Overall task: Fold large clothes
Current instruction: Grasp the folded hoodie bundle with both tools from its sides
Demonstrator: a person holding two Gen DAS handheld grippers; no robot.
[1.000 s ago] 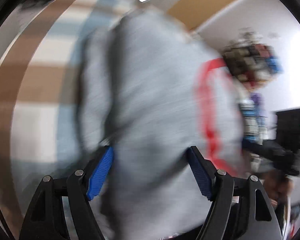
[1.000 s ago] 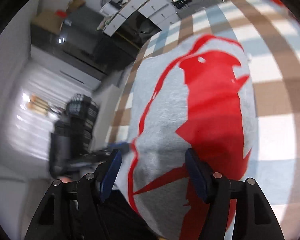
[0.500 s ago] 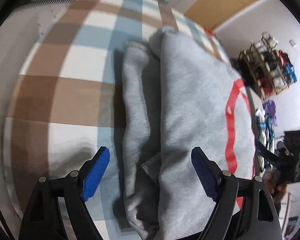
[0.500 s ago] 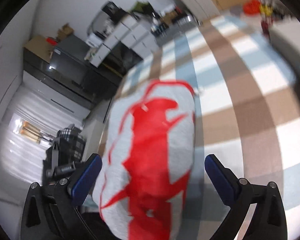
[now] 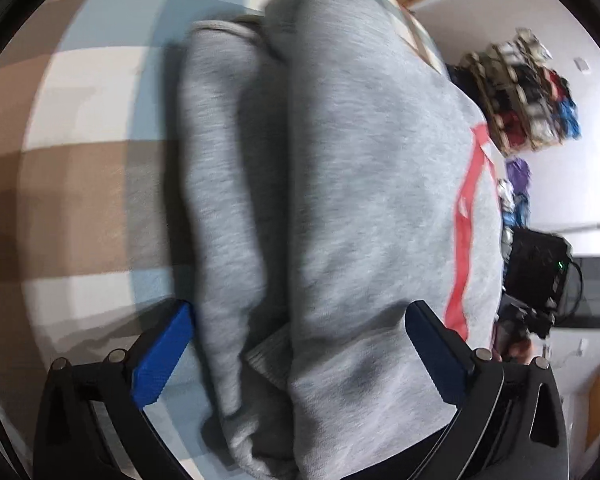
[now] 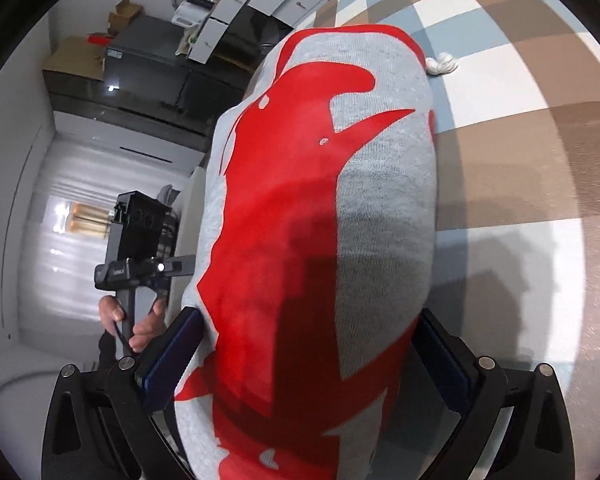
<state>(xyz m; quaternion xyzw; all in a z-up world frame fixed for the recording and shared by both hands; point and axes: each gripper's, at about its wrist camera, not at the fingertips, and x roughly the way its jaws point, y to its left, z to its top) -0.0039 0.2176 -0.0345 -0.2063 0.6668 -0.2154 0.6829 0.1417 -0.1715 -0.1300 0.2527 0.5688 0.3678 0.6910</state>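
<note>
Left wrist view shows the grey sweatshirt (image 5: 340, 200) folded into a thick bundle and lying on a checked surface (image 5: 80, 184) of brown, pale blue and white squares. The left gripper (image 5: 296, 356) has its blue pads (image 5: 160, 360) spread wide, one on each side of the bundle's near end; the cloth fills the gap between them, but neither pad presses into it, so the gripper stands open around the garment rather than clamped on it. A folded sleeve lies along the left side of the bundle, and a strip of red print runs down its right edge. Beyond that edge, a black device with a small green light (image 5: 540, 272) is in view, and a rack of mixed things (image 5: 520, 92) stands against the wall.

Right wrist view shows the same sweatshirt (image 6: 380, 200) from the other side, its large red print (image 6: 284, 208) facing up. The right gripper (image 6: 304, 356) is likewise wide open, its dark blue pads (image 6: 172, 356) flanking the bundle's near end, the left pad just beside the cloth. A small white scrap (image 6: 442, 65) lies on the checked surface just beside the far corner of the garment. To the left, the person's hand (image 6: 140, 320) grips the handle of the other tool, with dark cabinets (image 6: 148, 64) and white drawers behind
</note>
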